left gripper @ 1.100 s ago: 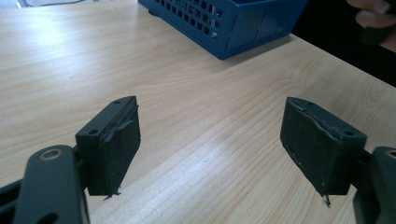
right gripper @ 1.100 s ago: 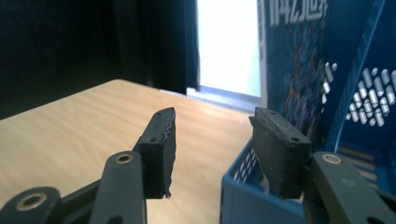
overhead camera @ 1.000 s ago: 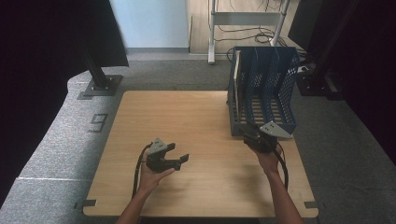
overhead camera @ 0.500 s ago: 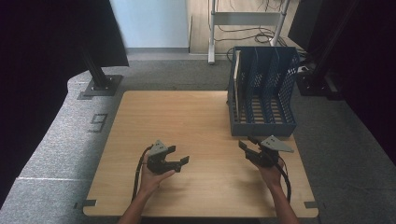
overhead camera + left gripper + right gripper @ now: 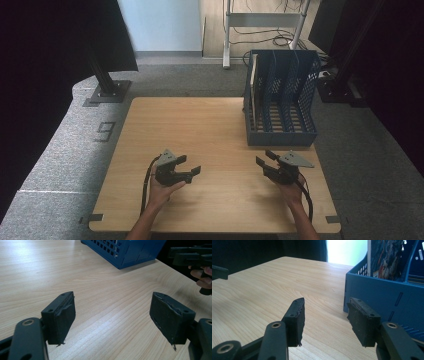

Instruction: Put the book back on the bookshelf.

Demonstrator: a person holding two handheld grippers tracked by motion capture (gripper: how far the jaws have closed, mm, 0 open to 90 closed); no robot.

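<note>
Just ahead of the released, empty right gripper (image 5: 266, 161), a stiff, light blue file rack (image 5: 280, 135) is seen, best gripped by its front wall.

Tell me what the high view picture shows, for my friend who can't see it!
A person's two hands rest on a wooden table, each holding black tongs: the left tongs and right tongs are both open and hold nothing. A blue file rack stands at the table's far right, with one flat item upright in its leftmost slot.
</note>
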